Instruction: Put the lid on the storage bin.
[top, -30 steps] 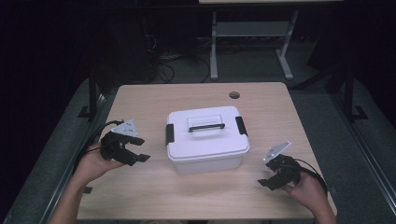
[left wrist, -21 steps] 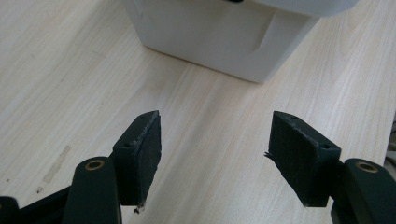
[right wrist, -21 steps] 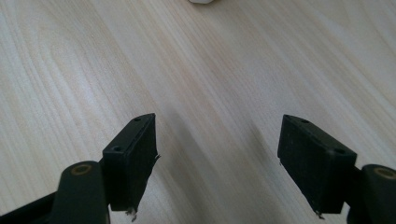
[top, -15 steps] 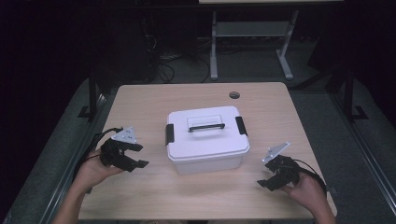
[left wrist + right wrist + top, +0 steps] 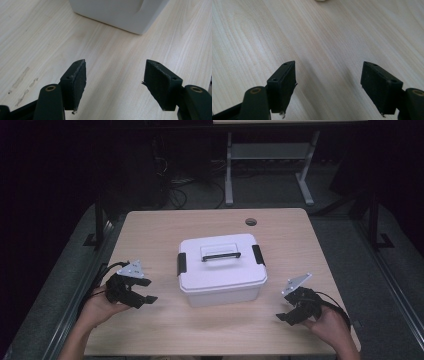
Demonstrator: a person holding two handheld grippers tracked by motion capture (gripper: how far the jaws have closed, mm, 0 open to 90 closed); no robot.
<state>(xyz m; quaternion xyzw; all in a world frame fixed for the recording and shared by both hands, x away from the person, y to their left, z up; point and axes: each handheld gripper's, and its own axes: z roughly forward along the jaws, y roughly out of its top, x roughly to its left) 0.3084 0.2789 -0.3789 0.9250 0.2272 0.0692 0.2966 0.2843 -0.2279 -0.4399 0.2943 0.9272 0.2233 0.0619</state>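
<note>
The white lidded box (image 5: 222,268) sits at the centre of the counter (image 5: 160,227), lid on and both side latches down. The left claw (image 5: 145,296) and the right claw (image 5: 283,317) rest either side of it, well apart, jaws released and empty. No handling has begun; judged, everything remains to be done.

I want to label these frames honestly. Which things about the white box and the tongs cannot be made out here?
- White box, high view: its contents, hidden by the closed lid.
- Its black side latches: too small to tell whether they are locked.
- Box in the left gripper view: its upper part is cut off by the top edge.
- Right tongs, high view: small and dark, so the gap is hard to judge; the right gripper view shows them open.
</note>
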